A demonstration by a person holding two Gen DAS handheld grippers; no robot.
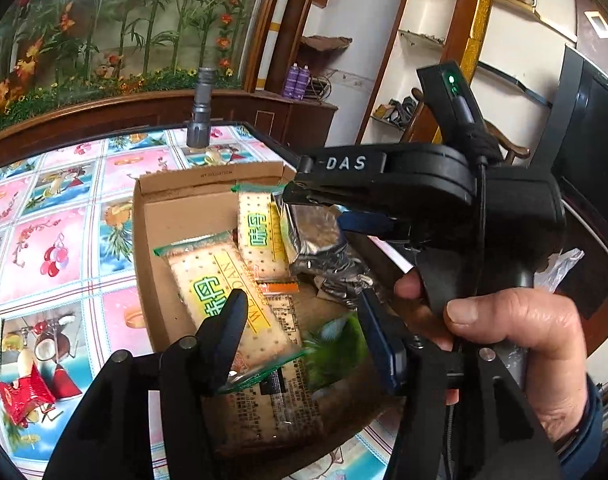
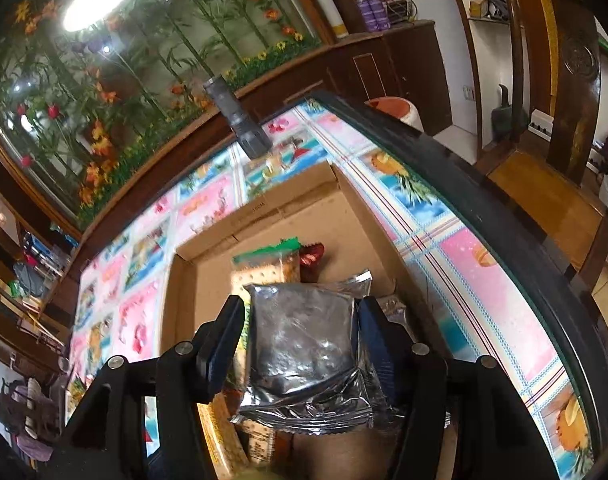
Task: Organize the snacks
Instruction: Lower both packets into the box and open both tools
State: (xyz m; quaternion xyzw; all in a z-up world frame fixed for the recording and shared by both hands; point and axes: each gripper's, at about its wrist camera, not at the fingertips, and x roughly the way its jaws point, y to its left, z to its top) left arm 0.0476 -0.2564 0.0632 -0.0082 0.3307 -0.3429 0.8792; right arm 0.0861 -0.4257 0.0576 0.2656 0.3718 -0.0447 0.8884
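The right gripper [image 2: 300,344] is holding a silver packet [image 2: 308,352] over the cardboard box [image 2: 344,208]. The left gripper [image 1: 300,328] is hanging half open and empty above a cracker pack [image 1: 232,292]. Next, I think, the packet needs laying down inside.

Cracker packets [image 1: 224,292] inside cardboard box [image 1: 164,208]

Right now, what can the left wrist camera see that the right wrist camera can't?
Only the left wrist view shows the person's hand holding the right gripper, and a red wrapper lying on the tablecloth. Only the right wrist view shows the wooden chair and the silver packet up close between the right jaws. Both show the cardboard box, cracker packs and the flashlight.
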